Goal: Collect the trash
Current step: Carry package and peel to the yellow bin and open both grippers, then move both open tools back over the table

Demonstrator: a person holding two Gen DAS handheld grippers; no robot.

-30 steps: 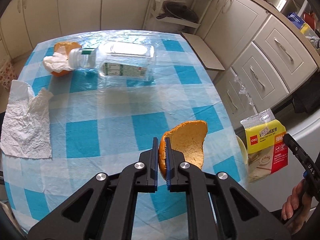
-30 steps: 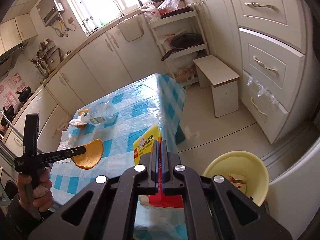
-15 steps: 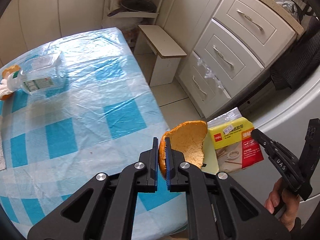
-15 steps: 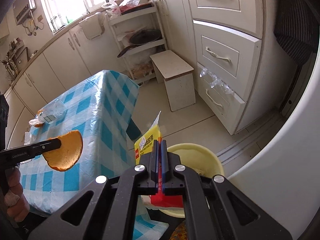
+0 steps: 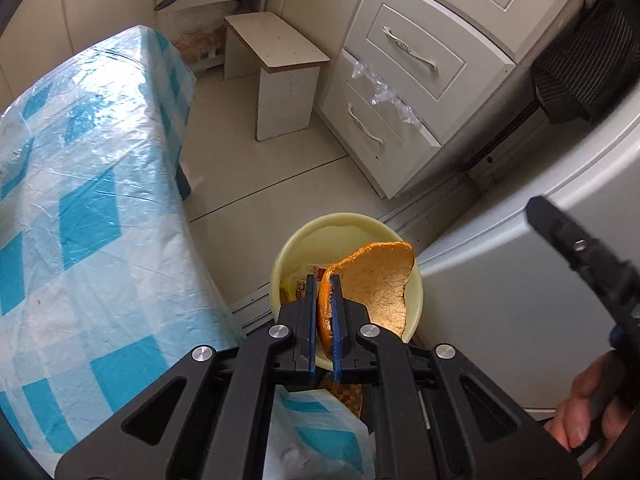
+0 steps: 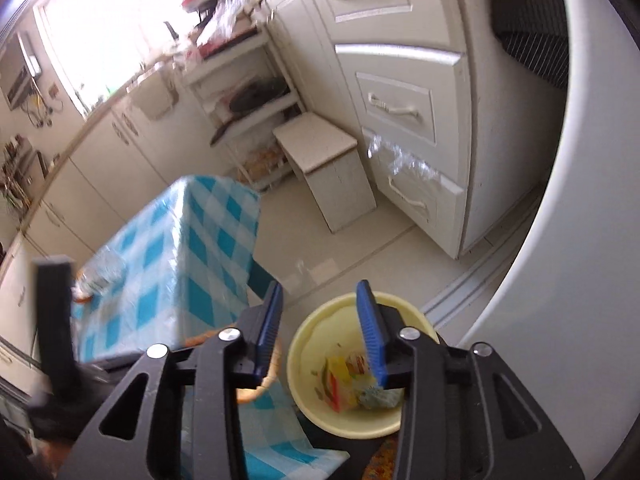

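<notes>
My left gripper is shut on a piece of orange peel and holds it over the pale yellow bin on the floor. In the right wrist view my right gripper hangs above the same bin with its jaws opening and nothing between them. The yellow and red packet lies inside the bin among other scraps. The peel's edge shows low behind the right gripper's left finger. A clear plastic bottle lies on the table, blurred.
The table with the blue checked cloth stands left of the bin. A small white stool and white drawers stand beyond it. A large white appliance rises at the right. A hand grips the other tool's handle.
The left gripper carried the peel from over the table to above the bin. The right gripper's jaws parted and the packet dropped into the bin.
</notes>
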